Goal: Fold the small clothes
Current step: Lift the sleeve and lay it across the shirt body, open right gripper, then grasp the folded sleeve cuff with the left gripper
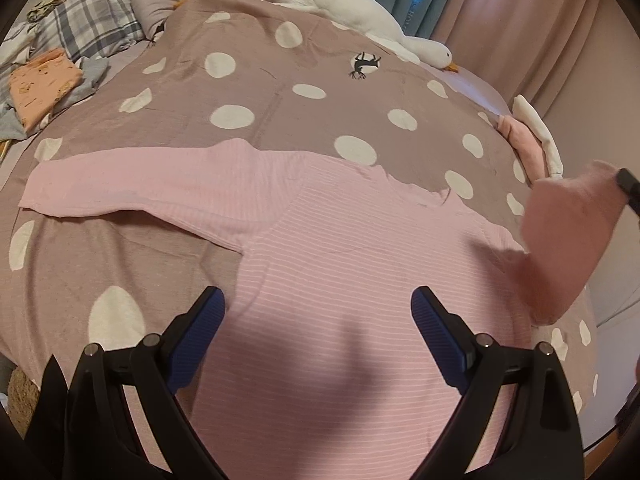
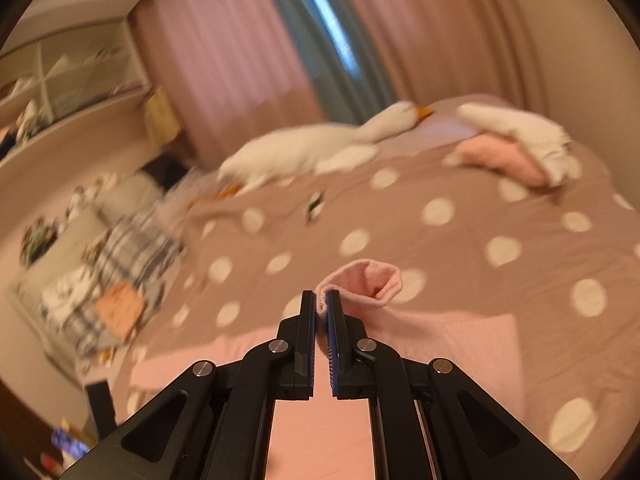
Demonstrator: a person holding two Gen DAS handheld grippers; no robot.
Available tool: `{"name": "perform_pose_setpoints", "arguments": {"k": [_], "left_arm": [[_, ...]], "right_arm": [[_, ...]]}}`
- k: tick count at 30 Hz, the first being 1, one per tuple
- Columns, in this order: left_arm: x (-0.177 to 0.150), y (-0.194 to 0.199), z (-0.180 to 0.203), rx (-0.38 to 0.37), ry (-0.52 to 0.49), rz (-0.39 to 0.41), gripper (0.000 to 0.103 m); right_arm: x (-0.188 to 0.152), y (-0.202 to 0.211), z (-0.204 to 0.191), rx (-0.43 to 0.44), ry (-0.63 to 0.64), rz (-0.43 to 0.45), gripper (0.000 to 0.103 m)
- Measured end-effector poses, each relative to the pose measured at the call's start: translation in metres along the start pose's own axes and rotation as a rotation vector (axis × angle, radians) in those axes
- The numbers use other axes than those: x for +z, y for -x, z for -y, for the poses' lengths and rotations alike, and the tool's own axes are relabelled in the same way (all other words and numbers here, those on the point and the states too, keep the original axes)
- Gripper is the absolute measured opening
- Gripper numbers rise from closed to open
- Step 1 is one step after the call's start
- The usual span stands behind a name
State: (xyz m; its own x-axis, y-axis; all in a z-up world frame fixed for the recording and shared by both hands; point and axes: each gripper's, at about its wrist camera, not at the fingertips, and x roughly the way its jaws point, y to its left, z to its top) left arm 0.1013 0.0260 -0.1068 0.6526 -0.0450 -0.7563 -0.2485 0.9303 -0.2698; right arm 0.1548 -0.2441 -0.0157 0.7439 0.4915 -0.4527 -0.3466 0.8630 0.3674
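Note:
A pink striped long-sleeve top (image 1: 344, 280) lies flat on the dotted mauve bedspread (image 1: 280, 120), its left sleeve (image 1: 120, 184) spread out to the left. My left gripper (image 1: 318, 312) is open and empty, hovering over the top's body. My right gripper (image 2: 321, 304) is shut on the cuff of the right sleeve (image 2: 366, 280) and holds it lifted above the bed. That raised sleeve (image 1: 568, 240) shows at the right edge of the left wrist view, with the right gripper's fingertip (image 1: 626, 184) on it.
A white goose plush (image 1: 360, 12) lies at the bed's far side. Folded pink and white clothes (image 1: 528, 136) sit at the right edge. An orange folded garment (image 1: 40, 84) and plaid pillows (image 1: 92, 20) are at the far left. Curtains hang behind.

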Motion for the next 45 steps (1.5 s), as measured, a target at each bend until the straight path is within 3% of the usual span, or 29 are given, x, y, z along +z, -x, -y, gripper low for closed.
{"name": "perform_pose_setpoints", "arguments": {"k": [12, 21, 26, 30, 32, 34, 35, 38, 45], "left_arm": [[-0.003, 0.0, -0.022, 0.007, 0.031, -0.01, 0.095], [-0.003, -0.002, -0.028, 0.008, 0.038, -0.017, 0.095], [-0.003, -0.003, -0.028, 0.012, 0.032, -0.015, 0.095], [-0.003, -0.006, -0.028, -0.009, 0.034, -0.029, 0.095], [-0.005, -0.009, -0.026, -0.026, 0.036, -0.041, 0.095], [-0.006, -0.011, -0.023, -0.038, 0.027, -0.047, 0.095], [-0.006, -0.012, -0.02, -0.039, 0.023, -0.048, 0.095], [-0.008, -0.018, -0.013, -0.062, 0.011, -0.064, 0.095], [-0.018, -0.046, 0.013, -0.243, -0.006, -0.158, 0.093]], "right_arm": [[-0.082, -0.08, -0.048, 0.064, 0.075, -0.3, 0.007], [-0.113, -0.106, -0.051, 0.082, 0.064, -0.424, 0.007], [-0.112, -0.1, -0.046, 0.126, 0.043, -0.424, 0.007], [-0.103, -0.083, -0.037, 0.117, 0.015, -0.374, 0.008], [-0.098, -0.072, -0.029, 0.097, -0.003, -0.338, 0.013], [-0.095, -0.061, -0.02, 0.079, -0.022, -0.296, 0.034], [-0.094, -0.056, -0.016, 0.066, -0.031, -0.279, 0.039], [-0.091, -0.045, -0.003, 0.006, -0.055, -0.232, 0.042], [-0.088, -0.033, 0.032, -0.106, -0.143, -0.176, 0.042]]}}
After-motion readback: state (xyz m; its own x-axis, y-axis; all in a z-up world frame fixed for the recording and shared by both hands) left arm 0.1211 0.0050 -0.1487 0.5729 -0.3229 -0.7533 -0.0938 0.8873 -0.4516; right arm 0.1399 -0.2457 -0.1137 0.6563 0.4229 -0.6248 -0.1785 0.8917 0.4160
